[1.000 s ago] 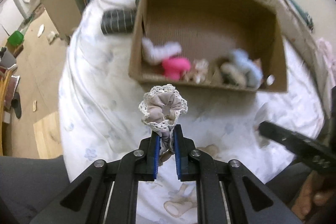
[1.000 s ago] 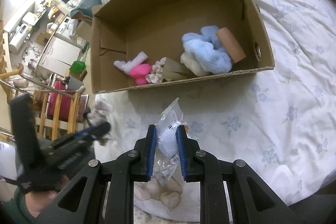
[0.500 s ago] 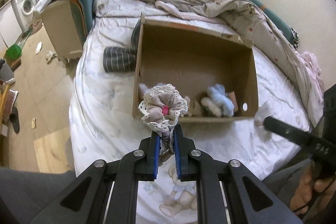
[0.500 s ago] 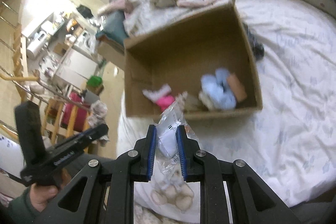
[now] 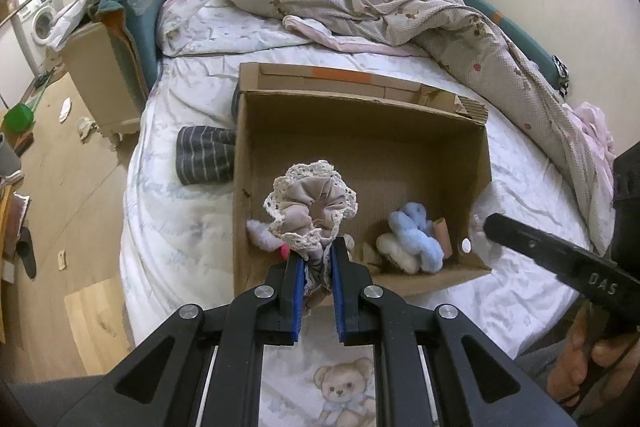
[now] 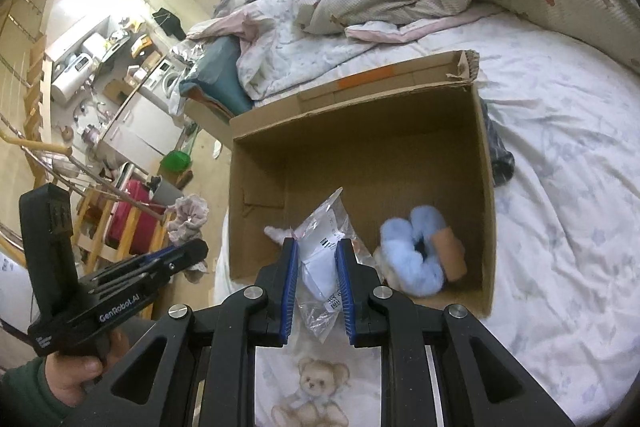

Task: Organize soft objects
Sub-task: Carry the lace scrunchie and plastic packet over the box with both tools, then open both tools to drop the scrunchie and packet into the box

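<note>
Lace-edged fabric is what the left gripper (image 5: 316,275) is clamped on: a beige scrunchie (image 5: 310,209), pinched at its lower edge between narrow blue-padded fingers (image 5: 297,279) and held up over the near wall of the box (image 5: 360,131) on the bed (image 5: 168,211). It is judged to be very light and limp, so a pinch on the gathered fabric should suffice, and little would be harmed by a drop. The right gripper (image 6: 318,281) is closed on a clear bag (image 6: 324,247) holding something white; the film is judged slippery and crinkly, so a hold across the padded contents seems safer than the loose edge. A printed label is seen on the bag, but its text cannot be read. "GenRobot.AI" is read on the left gripper's body in the right view, and "DAS" on the right gripper in the left view. A blue scrunchie (image 6: 416,255) lies in the box.
</note>
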`<state>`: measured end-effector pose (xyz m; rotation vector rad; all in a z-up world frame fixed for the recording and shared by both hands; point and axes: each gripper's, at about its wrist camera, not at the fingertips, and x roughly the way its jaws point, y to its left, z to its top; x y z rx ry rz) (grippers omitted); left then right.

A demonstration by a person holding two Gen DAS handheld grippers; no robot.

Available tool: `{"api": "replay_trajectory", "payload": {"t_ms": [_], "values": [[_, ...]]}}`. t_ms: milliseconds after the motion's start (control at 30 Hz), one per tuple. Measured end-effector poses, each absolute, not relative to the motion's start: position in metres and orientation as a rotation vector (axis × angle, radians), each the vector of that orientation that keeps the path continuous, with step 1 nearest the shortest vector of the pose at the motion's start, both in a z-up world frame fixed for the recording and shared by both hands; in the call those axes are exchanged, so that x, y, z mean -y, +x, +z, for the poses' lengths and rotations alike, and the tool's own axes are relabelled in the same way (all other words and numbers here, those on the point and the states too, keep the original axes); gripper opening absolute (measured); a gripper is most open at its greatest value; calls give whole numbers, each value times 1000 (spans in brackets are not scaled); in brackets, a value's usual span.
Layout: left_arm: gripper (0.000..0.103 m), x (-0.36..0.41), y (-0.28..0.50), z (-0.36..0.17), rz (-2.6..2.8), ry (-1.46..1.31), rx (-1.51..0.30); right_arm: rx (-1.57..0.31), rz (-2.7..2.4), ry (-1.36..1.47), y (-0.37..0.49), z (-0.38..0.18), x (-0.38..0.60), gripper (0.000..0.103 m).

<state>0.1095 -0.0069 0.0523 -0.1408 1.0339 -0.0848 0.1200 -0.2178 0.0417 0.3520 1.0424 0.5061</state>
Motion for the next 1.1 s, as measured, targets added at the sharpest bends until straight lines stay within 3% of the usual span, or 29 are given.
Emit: {"api": "replay_trajectory", "payload": {"t_ms": [567, 933, 1100], "values": [[11, 24, 151, -14, -116, -111, -1069, -1190, 419, 438, 146, -35, 219, 21], [12, 25, 150, -25, -126, -109, -1087, -1209, 418, 420, 150, -42, 208, 22], [19, 24, 150, -28, -130, -134, -1104, -1212, 412, 424, 149, -44, 210, 22]]}}
